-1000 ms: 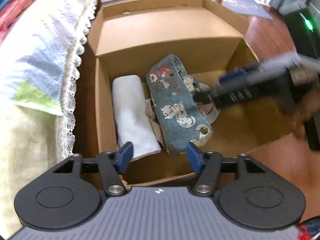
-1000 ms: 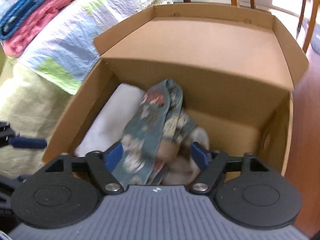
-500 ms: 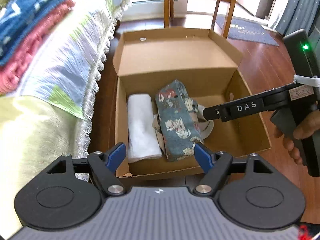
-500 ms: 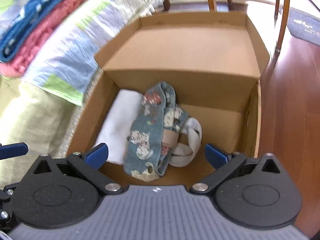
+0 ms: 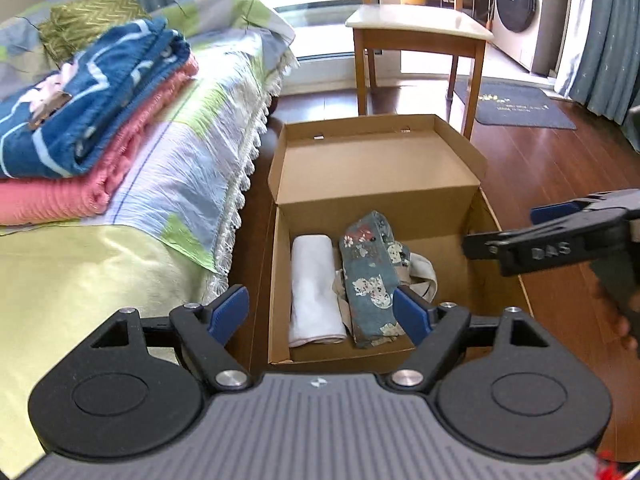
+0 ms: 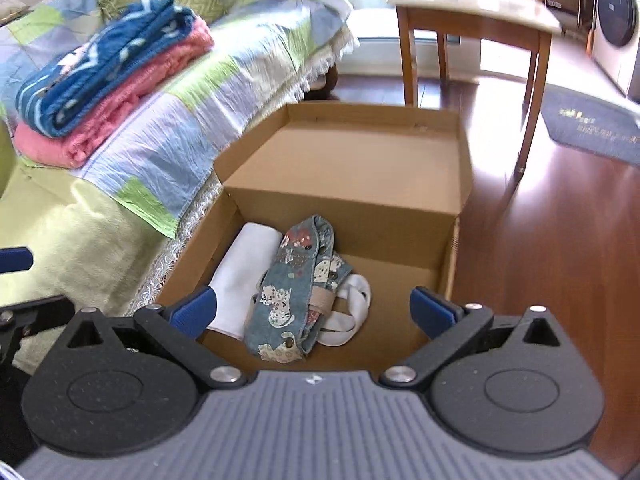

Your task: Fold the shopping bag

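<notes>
Fingers were spread wide on both the left gripper [image 5: 321, 312] and right gripper [image 6: 313, 308], both pulled farther back than before; lower-centre brown cardboard box [image 5: 380, 216] held one folded cat-print shopping bag [image 5: 370, 280] and one white cloth [image 5: 314, 284].

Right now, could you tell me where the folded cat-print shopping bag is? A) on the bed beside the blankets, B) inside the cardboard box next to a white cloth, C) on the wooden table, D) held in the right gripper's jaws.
B: the cat-print shopping bag lies inside the cardboard box beside the white cloth, and both grippers are open and empty.
</notes>
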